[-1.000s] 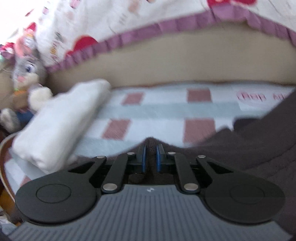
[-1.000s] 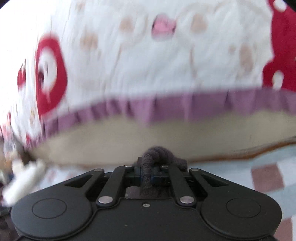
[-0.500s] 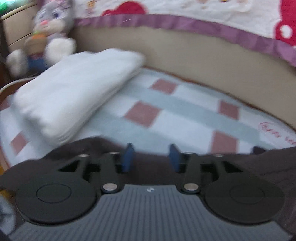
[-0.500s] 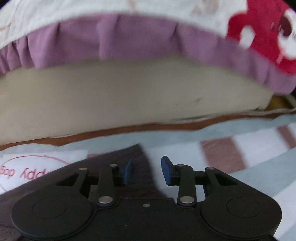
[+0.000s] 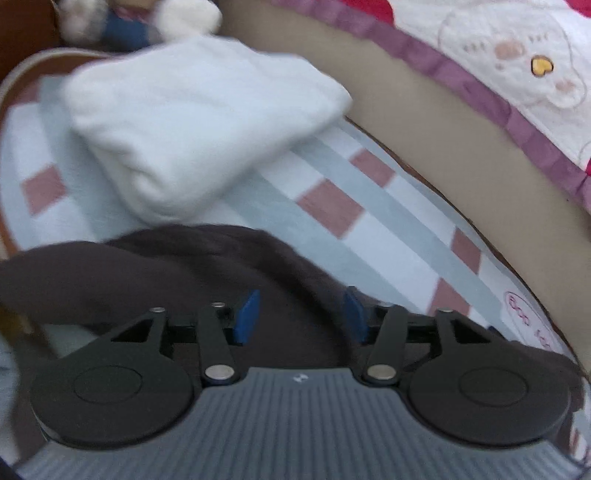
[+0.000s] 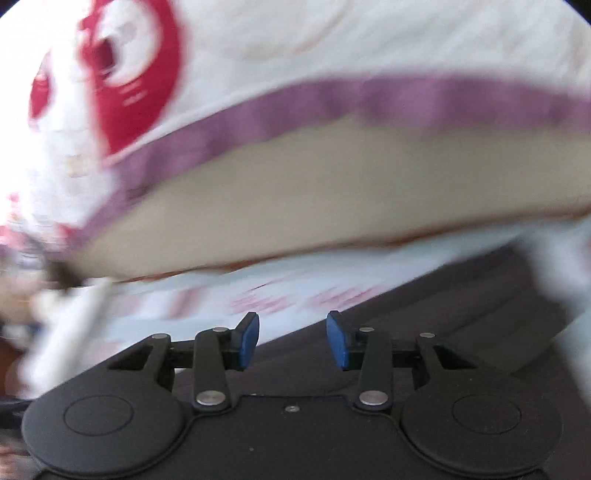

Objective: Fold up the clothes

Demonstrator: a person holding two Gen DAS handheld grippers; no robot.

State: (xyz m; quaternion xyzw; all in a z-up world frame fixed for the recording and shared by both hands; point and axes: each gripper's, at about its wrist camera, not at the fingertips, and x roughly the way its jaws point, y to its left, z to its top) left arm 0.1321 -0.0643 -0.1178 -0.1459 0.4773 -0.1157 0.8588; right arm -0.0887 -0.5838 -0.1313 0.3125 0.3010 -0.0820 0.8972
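A dark brown garment (image 5: 177, 266) lies on the checked mat (image 5: 388, 221), spread under both grippers. My left gripper (image 5: 301, 315) is open and empty just above its rumpled edge. In the right wrist view the same garment (image 6: 443, 314) fills the lower right. My right gripper (image 6: 293, 339) is open and empty over its straight edge. This view is blurred by motion.
A folded white garment (image 5: 199, 122) lies on the mat at the far left. A plush toy (image 5: 140, 18) sits behind it. A beige cushion edge (image 5: 461, 147) with a purple-trimmed white and red cover (image 6: 332, 103) runs along the back.
Both grippers were shut on the brown garment a second ago and have since opened and let it go. The garment now lies on the mat. Both cameras have swung left.
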